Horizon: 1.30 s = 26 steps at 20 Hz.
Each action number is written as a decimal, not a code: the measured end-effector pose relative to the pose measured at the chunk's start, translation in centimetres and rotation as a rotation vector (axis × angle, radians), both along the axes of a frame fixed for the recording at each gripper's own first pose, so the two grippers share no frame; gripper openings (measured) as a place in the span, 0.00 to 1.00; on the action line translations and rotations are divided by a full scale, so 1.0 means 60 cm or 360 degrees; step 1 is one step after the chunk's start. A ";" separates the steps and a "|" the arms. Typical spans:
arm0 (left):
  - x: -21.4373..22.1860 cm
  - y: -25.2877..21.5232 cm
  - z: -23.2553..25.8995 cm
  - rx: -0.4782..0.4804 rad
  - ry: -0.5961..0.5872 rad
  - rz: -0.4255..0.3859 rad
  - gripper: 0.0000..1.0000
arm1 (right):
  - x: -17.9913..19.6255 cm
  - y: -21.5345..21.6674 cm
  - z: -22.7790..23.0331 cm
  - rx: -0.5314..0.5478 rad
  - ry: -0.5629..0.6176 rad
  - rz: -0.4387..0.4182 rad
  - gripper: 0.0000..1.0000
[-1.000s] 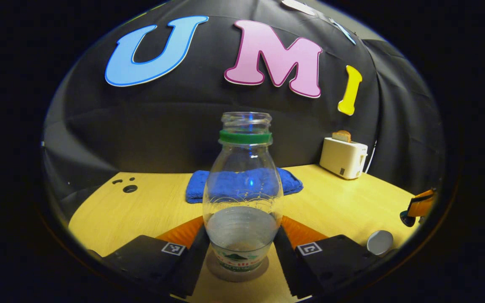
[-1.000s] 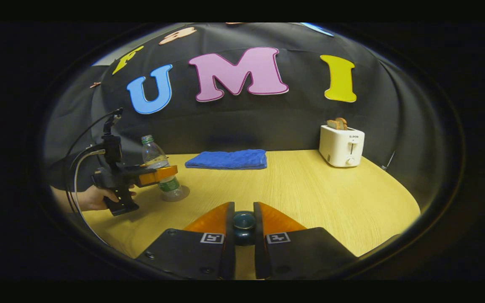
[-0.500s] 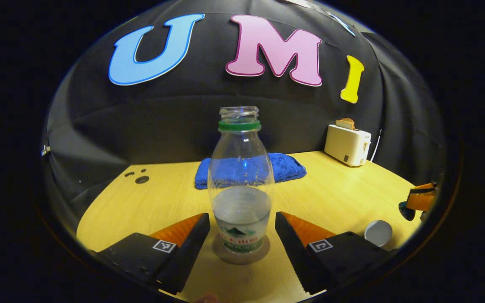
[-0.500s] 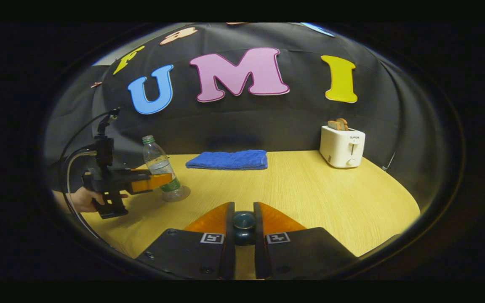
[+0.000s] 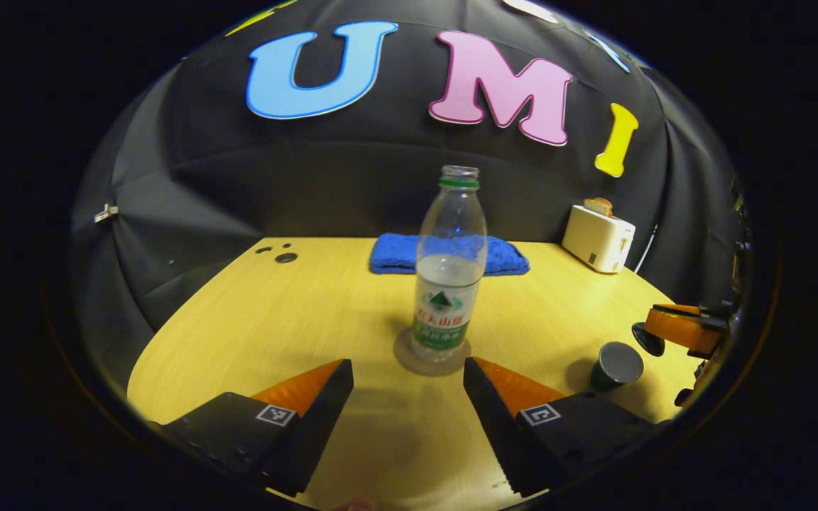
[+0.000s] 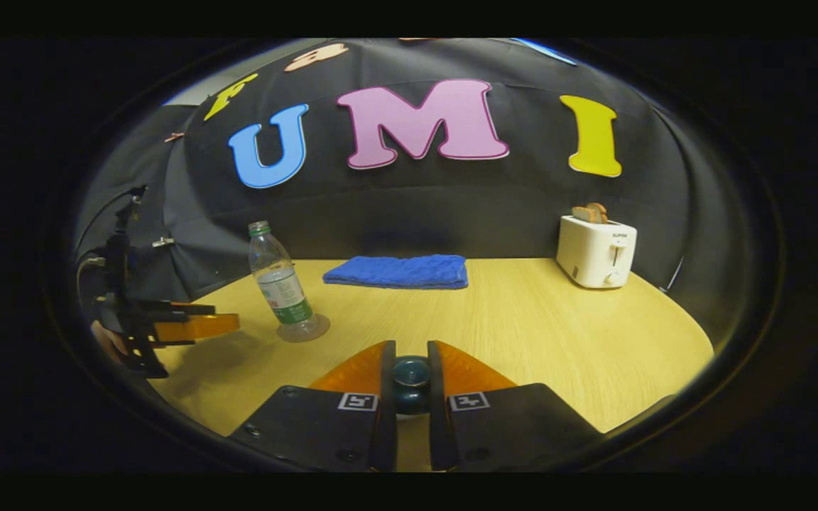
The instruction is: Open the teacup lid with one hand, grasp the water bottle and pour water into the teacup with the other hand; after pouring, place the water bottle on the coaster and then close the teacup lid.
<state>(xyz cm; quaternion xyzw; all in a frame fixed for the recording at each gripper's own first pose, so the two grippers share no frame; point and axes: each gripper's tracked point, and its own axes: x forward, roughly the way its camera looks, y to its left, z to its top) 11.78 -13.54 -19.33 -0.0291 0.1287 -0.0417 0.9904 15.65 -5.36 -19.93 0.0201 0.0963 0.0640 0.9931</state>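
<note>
The left tool is spread wide and holds nothing, just short of the water bottle, which stands upright on the coaster on the counter. The right tool pinches the teacup lid by its knob; the uncovered teacup sits beside it.

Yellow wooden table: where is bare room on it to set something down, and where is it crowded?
Bare wood lies between the folded blue towel and the white toaster, and in front of both toward the right gripper. It is crowded by the clear plastic water bottle on its round coaster, near the dark teacup.
</note>
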 end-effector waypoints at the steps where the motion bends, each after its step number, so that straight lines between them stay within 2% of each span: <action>1: -0.019 0.004 0.001 0.0015 0.0004 0.0004 0.98 | 0.004 0.004 -0.004 -0.0003 -0.0002 0.0004 0.17; 2: -0.031 0.008 0.001 0.0036 0.0008 0.0009 0.98 | 0.007 0.011 -0.008 -0.0003 -0.0004 0.0013 0.22; 4: -0.050 0.012 0.010 0.0053 0.0006 0.0018 0.98 | 0.009 0.023 -0.019 -0.0012 -0.0002 0.0037 0.22; 5: -0.055 0.011 0.019 0.0037 -0.0007 0.0020 0.98 | 0.012 0.026 -0.026 -0.0028 0.0003 0.0043 0.17; 6: -0.061 0.008 0.025 0.0014 -0.0023 0.0017 0.98 | 0.014 0.029 -0.035 -0.0047 0.0013 0.0049 0.27; 10: -0.070 -0.006 0.052 -0.0057 -0.0089 -0.0002 0.98 | 0.015 0.033 -0.052 -0.0098 0.0011 0.0051 0.19; 12: -0.059 -0.018 0.042 -0.0078 -0.0089 -0.0013 0.98 | 0.013 0.032 -0.051 -0.0125 -0.0013 0.0048 0.27; 14: -0.058 -0.023 0.032 -0.0095 -0.0069 -0.0014 0.98 | 0.015 0.032 -0.053 -0.0141 -0.0019 0.0050 0.18; 15: -0.059 -0.025 0.028 -0.0106 -0.0056 -0.0016 0.98 | 0.014 0.031 -0.053 -0.0145 -0.0019 0.0051 0.24; 16: -0.060 -0.029 0.025 -0.0115 -0.0050 -0.0014 0.98 | 0.014 0.030 -0.055 -0.0150 -0.0018 0.0051 0.23; 17: -0.061 -0.030 0.024 -0.0122 -0.0046 -0.0011 0.98 | 0.013 0.030 -0.055 -0.0155 -0.0018 0.0050 0.31; 20: -0.081 -0.028 0.036 -0.0131 -0.0047 -0.0004 0.97 | 0.010 0.031 -0.057 -0.0151 -0.0020 0.0053 0.31; 21: -0.082 -0.029 0.039 -0.0132 -0.0048 -0.0001 0.97 | 0.012 0.033 -0.059 -0.0144 -0.0012 0.0054 0.38; 25: -0.093 -0.038 0.062 -0.0114 -0.0072 0.0010 0.96 | -0.002 0.033 -0.037 -0.0100 0.0007 0.0051 1.00; 26: -0.096 -0.041 0.074 -0.0107 -0.0087 0.0013 0.96 | -0.009 0.028 -0.021 -0.0098 -0.0003 0.0041 1.00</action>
